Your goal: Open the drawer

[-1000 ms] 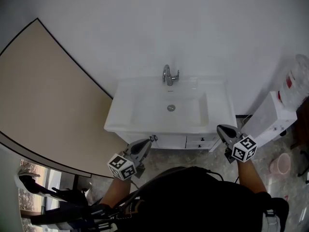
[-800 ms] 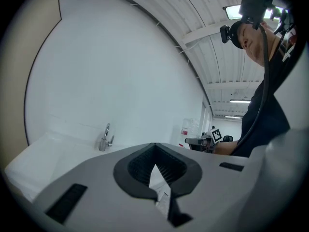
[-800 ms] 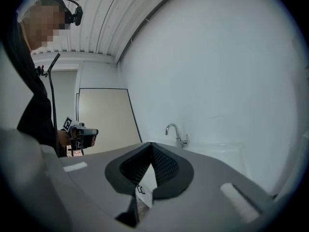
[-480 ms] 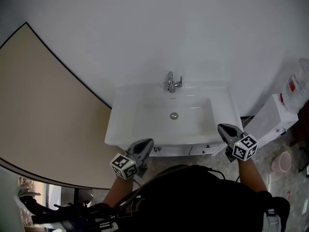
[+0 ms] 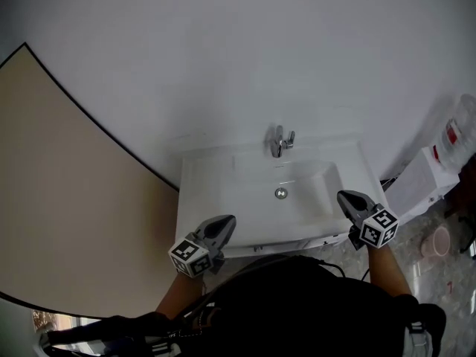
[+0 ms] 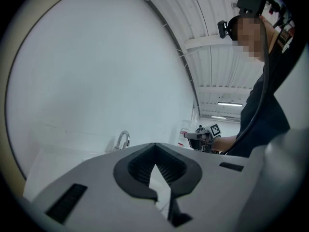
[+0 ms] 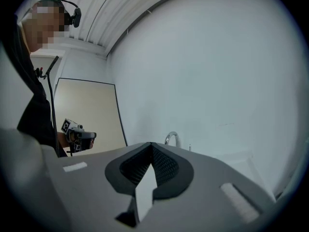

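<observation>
Head view, left tool (image 5: 227, 220) and right tool (image 5: 342, 196) pressed together, flanking sink (image 5: 223, 186), drawer hidden below.

Closed left tool (image 6: 155, 147), faucet (image 6: 123, 140) beyond

Head view closing in on sink (image 5: 245, 192): sink sliding lower and rightward in frame, faucet (image 5: 280, 141) following. Drawer fronts slipping out of sight under sink rim. Left gripper (image 5: 225, 222) and right gripper (image 5: 345, 198) advancing, now overlapping sink's front edge. Beige panel (image 5: 67, 199) drifting left.
</observation>
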A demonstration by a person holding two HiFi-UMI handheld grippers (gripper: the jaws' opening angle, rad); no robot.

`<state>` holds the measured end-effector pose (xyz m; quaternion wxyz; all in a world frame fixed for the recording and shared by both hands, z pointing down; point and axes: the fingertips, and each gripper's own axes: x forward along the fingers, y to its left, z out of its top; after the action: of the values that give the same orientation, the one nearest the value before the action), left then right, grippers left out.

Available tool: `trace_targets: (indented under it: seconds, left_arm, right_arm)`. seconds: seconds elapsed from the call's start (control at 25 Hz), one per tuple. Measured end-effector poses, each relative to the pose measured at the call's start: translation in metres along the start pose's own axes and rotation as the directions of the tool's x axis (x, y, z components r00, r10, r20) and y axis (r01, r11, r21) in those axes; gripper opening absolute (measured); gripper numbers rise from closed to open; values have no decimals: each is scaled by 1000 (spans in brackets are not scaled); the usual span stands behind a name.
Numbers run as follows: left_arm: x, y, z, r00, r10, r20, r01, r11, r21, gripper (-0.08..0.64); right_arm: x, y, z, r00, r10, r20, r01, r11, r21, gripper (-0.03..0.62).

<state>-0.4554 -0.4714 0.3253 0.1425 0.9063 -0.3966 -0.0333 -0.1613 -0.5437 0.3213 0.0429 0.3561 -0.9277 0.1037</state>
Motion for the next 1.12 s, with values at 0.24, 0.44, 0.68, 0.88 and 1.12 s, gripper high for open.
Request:
trace_targets:
  seconds: [0.24, 0.44, 0.68, 0.88, 1.12]
  left_arm:
    - [10, 29, -7, 1000, -5, -27, 5, 1000, 1, -6]
    - [44, 20, -10, 1000, 17, -25, -18, 1000, -12, -6]
    - [93, -9, -12, 999, 10, -34, -11, 1000, -19, -6]
    - [113, -30, -18, 998, 9, -58, -10, 1000, -7, -6]
    - [125, -32, -36, 995, 1, -103, -5, 999, -39, -6]
  right_arm:
    - [17, -4, -11, 999, -10, -37, 10, 1000, 4, 0]
    - [11, -37, -3, 999, 12, -33, -12, 1000, -12, 2]
    - [-9, -71, 9, 999, 47, -27, -48, 998, -43, 1]
    - [-30, -94, -3, 998, 44, -43, -45, 999, -18, 0]
    - [-36, -110, -17, 999, 23, -42, -22, 1000, 19, 2]
